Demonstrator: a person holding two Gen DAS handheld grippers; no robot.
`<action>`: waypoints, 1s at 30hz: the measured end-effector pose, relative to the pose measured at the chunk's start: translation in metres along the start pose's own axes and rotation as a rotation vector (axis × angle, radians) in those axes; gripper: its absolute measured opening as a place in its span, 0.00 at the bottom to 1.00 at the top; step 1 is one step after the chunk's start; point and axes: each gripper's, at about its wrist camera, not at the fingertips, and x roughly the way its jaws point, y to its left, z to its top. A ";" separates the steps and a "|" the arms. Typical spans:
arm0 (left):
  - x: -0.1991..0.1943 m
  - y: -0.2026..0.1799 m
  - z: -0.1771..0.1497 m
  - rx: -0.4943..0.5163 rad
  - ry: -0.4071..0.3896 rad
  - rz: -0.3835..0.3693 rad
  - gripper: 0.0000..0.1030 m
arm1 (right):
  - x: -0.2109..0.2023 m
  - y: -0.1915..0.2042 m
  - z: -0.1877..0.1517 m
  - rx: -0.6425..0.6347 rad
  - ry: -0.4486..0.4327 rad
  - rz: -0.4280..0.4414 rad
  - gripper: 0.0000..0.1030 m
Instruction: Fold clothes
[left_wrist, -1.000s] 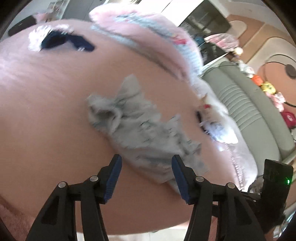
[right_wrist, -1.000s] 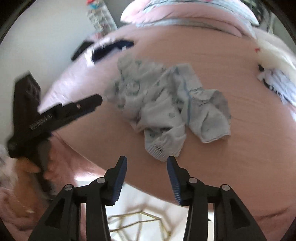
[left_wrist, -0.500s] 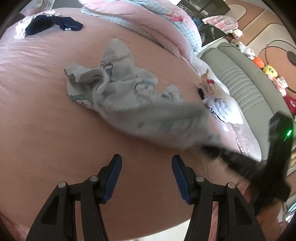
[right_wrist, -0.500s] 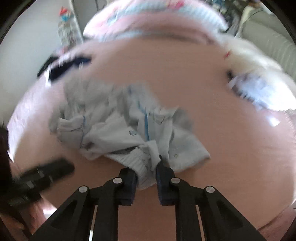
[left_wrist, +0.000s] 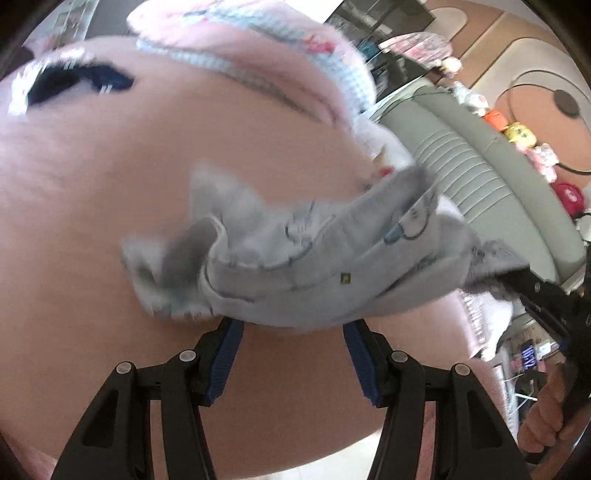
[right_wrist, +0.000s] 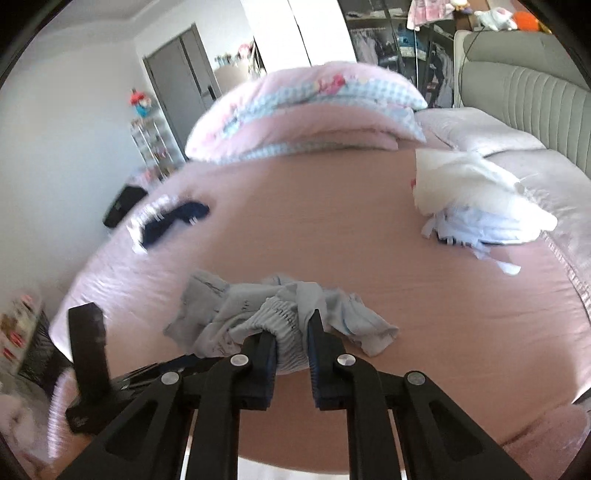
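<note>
Grey printed garment (right_wrist: 280, 321), small, looks like kids' trousers or pyjama bottoms, bunched up, low centre in the right wrist view. Ribbed elastic waistband (right_wrist: 286, 332) sits between the fingers of the right tool (right_wrist: 291, 341), which is clamped on it. The rest of the cloth trails off toward 10 and 3 o'clock from the grip, crumpled. In the left wrist view the garment (left_wrist: 314, 266) appears lifted off the bed, stretched from 9 o'clock to 3 o'clock, blurred. Its 3 o'clock end runs into the right tool's black fingers.

Left tool (left_wrist: 291, 354) is spread wide, blue pads (left_wrist: 225, 358) just under the hanging cloth at 6 o'clock, gripping nothing. Contact with the fabric can't be confirmed.

Bed (right_wrist: 332, 229) has a pink sheet. Folded pink and blue checked quilt (right_wrist: 314, 110) at 12 o'clock. Dark navy item (right_wrist: 173, 218) at 10 o'clock, not clear what it is. White clothes pile (right_wrist: 476, 206) at 2 o'clock, unfolded by the look of it. Grey padded headboard (right_wrist: 524, 92) at far 2 o'clock.

Progress: early. Garment only picked up by the waistband, no fold made, no flat layout. Left to do, as I judge it: second grip with the left tool, spread flat, fold. The other items look untouched.
</note>
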 end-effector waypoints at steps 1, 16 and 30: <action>-0.013 -0.006 0.011 0.010 -0.065 0.016 0.52 | -0.015 0.002 0.007 -0.002 -0.038 0.037 0.12; -0.026 -0.036 -0.045 0.184 0.113 -0.222 0.54 | 0.010 -0.030 -0.009 0.109 0.093 -0.008 0.12; -0.009 -0.002 -0.005 0.181 -0.004 0.265 0.54 | -0.012 -0.036 -0.001 0.082 0.041 -0.097 0.12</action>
